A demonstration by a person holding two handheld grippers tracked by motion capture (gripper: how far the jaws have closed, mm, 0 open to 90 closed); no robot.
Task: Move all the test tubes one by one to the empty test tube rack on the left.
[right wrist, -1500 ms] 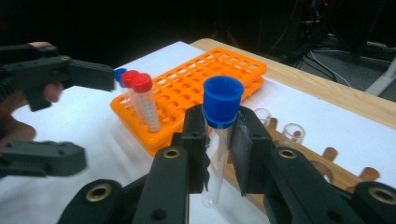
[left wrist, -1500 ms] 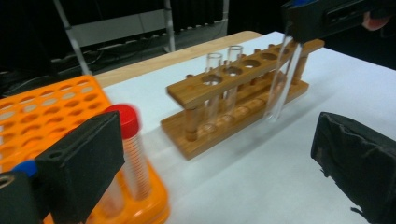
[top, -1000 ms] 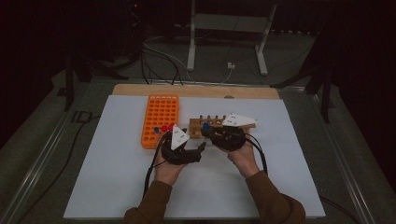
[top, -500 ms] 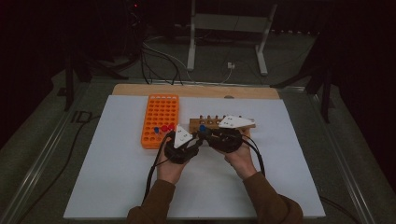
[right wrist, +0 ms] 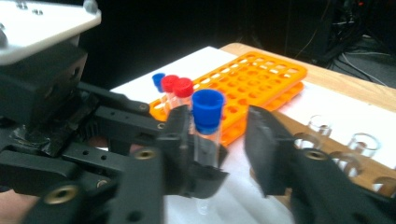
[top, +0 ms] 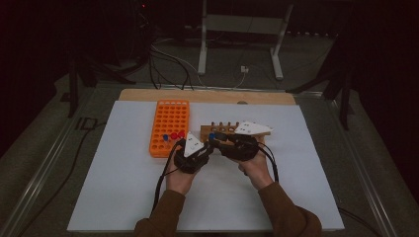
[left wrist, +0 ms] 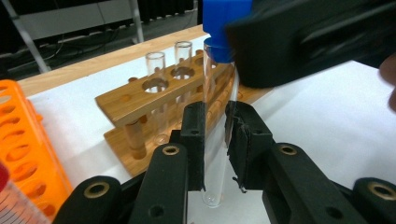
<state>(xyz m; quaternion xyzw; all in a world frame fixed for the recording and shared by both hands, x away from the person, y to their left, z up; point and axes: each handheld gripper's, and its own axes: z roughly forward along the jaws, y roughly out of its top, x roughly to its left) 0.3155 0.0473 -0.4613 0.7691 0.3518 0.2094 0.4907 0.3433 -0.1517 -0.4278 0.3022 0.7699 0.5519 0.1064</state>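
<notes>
While the high view is dark and small, it shows both hands meeting in the middle of the white bench (top: 123, 197), with the left gripper (top: 190, 148) and the right gripper (top: 222, 143) close together, between the orange rack (top: 169, 118) and the wooden rack (top: 217, 129). Both forearms come in from below and the hands point toward each other. From the left gripper view, the fingers (left wrist: 194, 140) of the left gripper (left wrist: 215, 140) are clamped on the glass body of the blue-capped tube (left wrist: 215, 116), which stands upright above the bench, and the right gripper (left wrist: 303, 42) is just beside the blue cap. Two empty glass tubes (left wrist: 156, 88) already stand in the wooden rack behind it. From the right gripper view, the fingers (right wrist: 261, 140) of the right gripper (right wrist: 217, 144) have just been opening and stand apart on both sides of the tube, not pressing on it, while red-capped tubes (right wrist: 177, 91) wait in the orange rack. I judge that the handover from right to left is almost done; placing the tube into a rack is not yet done.
</notes>
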